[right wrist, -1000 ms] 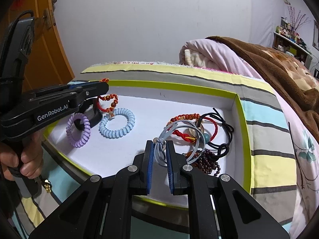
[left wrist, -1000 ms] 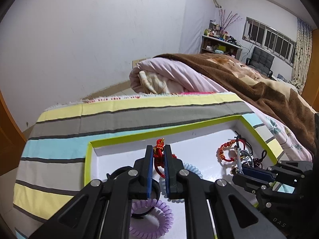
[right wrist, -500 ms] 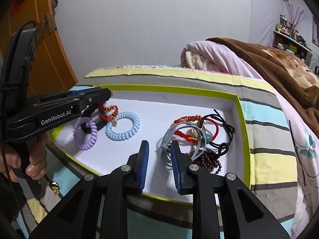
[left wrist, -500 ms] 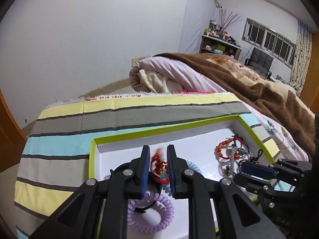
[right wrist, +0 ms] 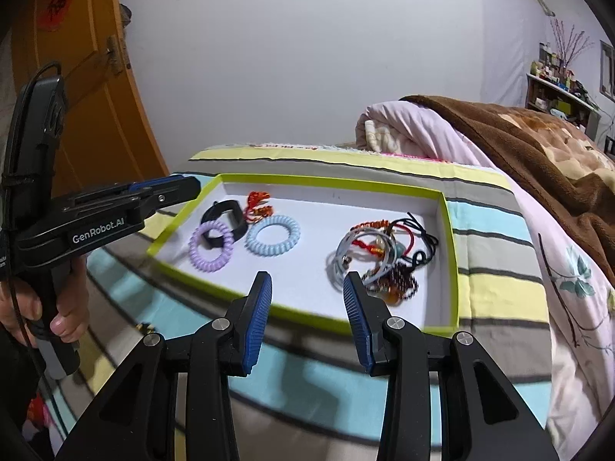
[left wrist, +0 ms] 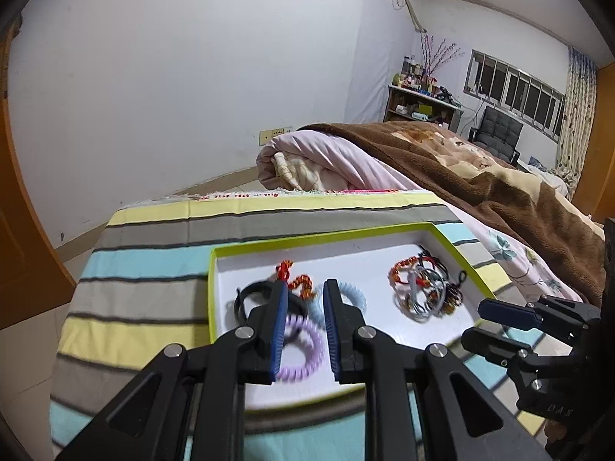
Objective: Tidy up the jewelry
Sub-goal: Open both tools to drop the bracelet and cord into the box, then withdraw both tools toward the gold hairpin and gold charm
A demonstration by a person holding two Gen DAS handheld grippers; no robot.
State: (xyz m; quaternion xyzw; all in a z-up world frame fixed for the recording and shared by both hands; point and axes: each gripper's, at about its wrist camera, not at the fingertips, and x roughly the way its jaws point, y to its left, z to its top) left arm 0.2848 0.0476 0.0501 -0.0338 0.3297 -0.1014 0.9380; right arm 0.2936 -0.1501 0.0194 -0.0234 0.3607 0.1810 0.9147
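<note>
The left gripper [right wrist: 194,188], marked "GenRobot.AI", hangs over the tray's [right wrist: 307,313] left corner, jaws parted and empty; inside lie a purple coil [right wrist: 210,246], blue coil [right wrist: 273,235] and tangled bracelets [right wrist: 378,255]; the right gripper [right wrist: 307,299] has just been spreading wide, holding nothing.

White tray, lime-green rim [right wrist: 452,253], lying flat on the striped bed cover. Left end: purple coil hair tie [right wrist: 210,245] overlapping a black band [right wrist: 226,211]; red-orange knotted bracelet [right wrist: 258,203] lying behind; pale blue coil hair tie [right wrist: 273,235] lying beside. Right end: tangled heap of cords, rings and beads [right wrist: 380,257].
</note>
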